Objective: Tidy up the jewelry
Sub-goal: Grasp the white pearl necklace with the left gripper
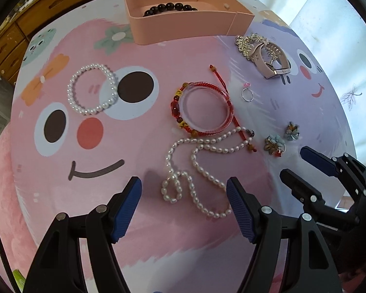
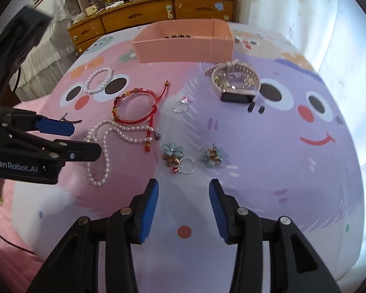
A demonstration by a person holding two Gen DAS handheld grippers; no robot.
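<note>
A: Overhead, the left gripper (image 1: 184, 190) is seen with its blue-padded jaws spread wide, poised over the lower loops of a pearl necklace (image 1: 195, 168) laid on a pink cartoon-face cloth (image 1: 90, 146). Nothing is held between the pads.

B: And the right gripper (image 2: 183, 193)?

A: It is pictured with jaws likewise parted and empty. In the right wrist view, two blue flower earrings (image 2: 173, 152) and a plain ring (image 2: 186, 165) are found just beyond its tips, toward 12 o'clock.

B: Where is the rest of the jewelry placed?

A: In the left wrist view, a red braided bracelet (image 1: 202, 107) is shown lying around a clear bangle (image 1: 207, 105) at centre, its cord tail trailing across the necklace. A pearl bracelet (image 1: 92, 89) is set apart at 10 o'clock. A small ring with a pink stone (image 1: 247, 94) rests at 2 o'clock of the bangle, and farther out a pink-strapped watch (image 1: 273, 63) lies against a rhinestone piece (image 1: 247, 42), perhaps a brooch; the view is too distorted for certainty.

B: And the container?

A: A pink box (image 1: 183, 25) is placed at the far edge, at 12 o'clock. A dark bead bracelet (image 1: 170, 8) is held inside it. Wooden drawers (image 2: 158, 17) are visible behind the bed.
</note>
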